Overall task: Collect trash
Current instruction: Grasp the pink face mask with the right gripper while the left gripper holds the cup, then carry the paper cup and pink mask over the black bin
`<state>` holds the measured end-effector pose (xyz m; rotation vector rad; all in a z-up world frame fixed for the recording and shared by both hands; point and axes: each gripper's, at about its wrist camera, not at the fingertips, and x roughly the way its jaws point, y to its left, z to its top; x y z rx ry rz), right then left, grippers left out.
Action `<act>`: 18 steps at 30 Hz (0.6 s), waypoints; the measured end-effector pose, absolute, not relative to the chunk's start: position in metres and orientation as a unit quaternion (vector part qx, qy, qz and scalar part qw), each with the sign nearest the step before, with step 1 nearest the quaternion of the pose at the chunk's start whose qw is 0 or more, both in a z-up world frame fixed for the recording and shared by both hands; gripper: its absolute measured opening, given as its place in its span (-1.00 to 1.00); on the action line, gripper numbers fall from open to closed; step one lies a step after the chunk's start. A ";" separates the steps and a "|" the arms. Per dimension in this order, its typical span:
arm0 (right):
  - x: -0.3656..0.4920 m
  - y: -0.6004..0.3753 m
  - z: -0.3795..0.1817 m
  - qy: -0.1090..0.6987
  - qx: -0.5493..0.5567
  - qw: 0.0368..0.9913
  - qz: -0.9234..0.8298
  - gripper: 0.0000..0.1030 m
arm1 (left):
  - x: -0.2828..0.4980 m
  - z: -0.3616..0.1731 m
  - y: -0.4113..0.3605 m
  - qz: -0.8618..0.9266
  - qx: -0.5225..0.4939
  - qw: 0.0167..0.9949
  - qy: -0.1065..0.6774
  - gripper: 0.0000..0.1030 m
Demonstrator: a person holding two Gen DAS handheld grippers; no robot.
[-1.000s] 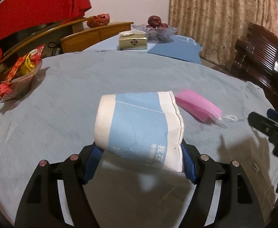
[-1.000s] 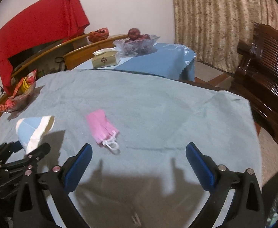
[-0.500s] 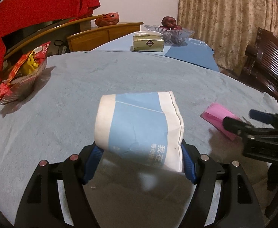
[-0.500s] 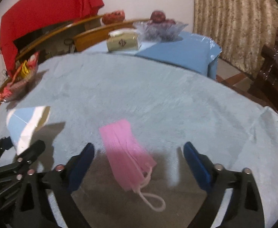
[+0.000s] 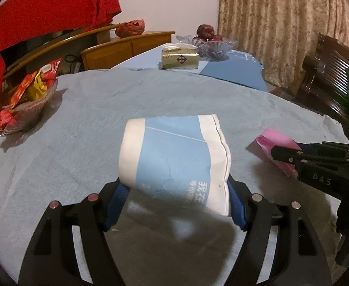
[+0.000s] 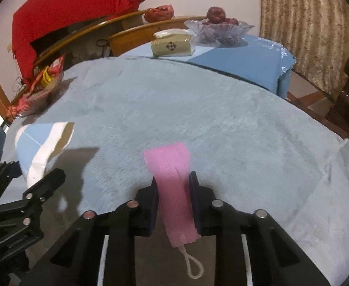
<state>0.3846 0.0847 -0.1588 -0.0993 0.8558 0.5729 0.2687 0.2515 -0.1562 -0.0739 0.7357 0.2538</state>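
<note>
My left gripper (image 5: 176, 200) is shut on a crushed blue and white paper cup (image 5: 174, 157), held on its side just above the grey-blue table cover (image 5: 102, 124). The same cup (image 6: 43, 147) shows at the left of the right wrist view. A folded pink face mask (image 6: 172, 174) lies on the cover, its white ear loop trailing toward me. My right gripper (image 6: 173, 183) is shut on the pink mask, its blue pads pressing both long edges. In the left wrist view the mask (image 5: 274, 147) pokes out past the right gripper's black body at the right.
A glass bowl of snack packets (image 5: 24, 102) stands at the table's left edge. Farther back on a blue cloth sit a tissue box (image 5: 179, 58) and a glass fruit bowl (image 5: 207, 41). A dark wooden chair (image 5: 329, 81) stands to the right. A red cloth (image 6: 74, 4) hangs behind.
My right gripper moved up to the pink mask and closed its wide-open jaws onto it. The left gripper kept its hold on the cup and barely shifted.
</note>
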 end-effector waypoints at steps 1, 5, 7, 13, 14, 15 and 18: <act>0.380 0.078 -0.155 0.406 -0.041 0.872 0.272 -0.53 | 0.268 -0.154 0.249 0.121 -0.035 0.925 0.357 0.37; 0.364 0.055 -0.140 0.396 -0.020 0.880 0.263 -0.54 | 0.261 -0.144 0.232 0.108 -0.028 0.930 0.351 0.37; 0.356 0.045 -0.133 0.390 -0.012 0.883 0.259 -0.53 | 0.257 -0.139 0.220 0.100 -0.023 0.931 0.349 0.37; 0.327 0.011 -0.111 0.371 0.002 0.897 0.241 -0.54 | 0.240 -0.123 0.181 0.072 -0.014 0.937 0.341 0.37; 0.320 0.003 -0.106 0.368 0.008 0.899 0.236 -0.54 | 0.238 -0.121 0.176 0.068 -0.014 0.938 0.341 0.37; 0.316 -0.003 -0.103 0.365 0.010 0.901 0.233 -0.54 | 0.234 -0.119 0.169 0.063 -0.014 0.938 0.340 0.37; 0.299 -0.020 -0.093 0.356 0.014 0.908 0.222 -0.54 | 0.225 -0.111 0.150 0.050 -0.014 0.940 0.337 0.37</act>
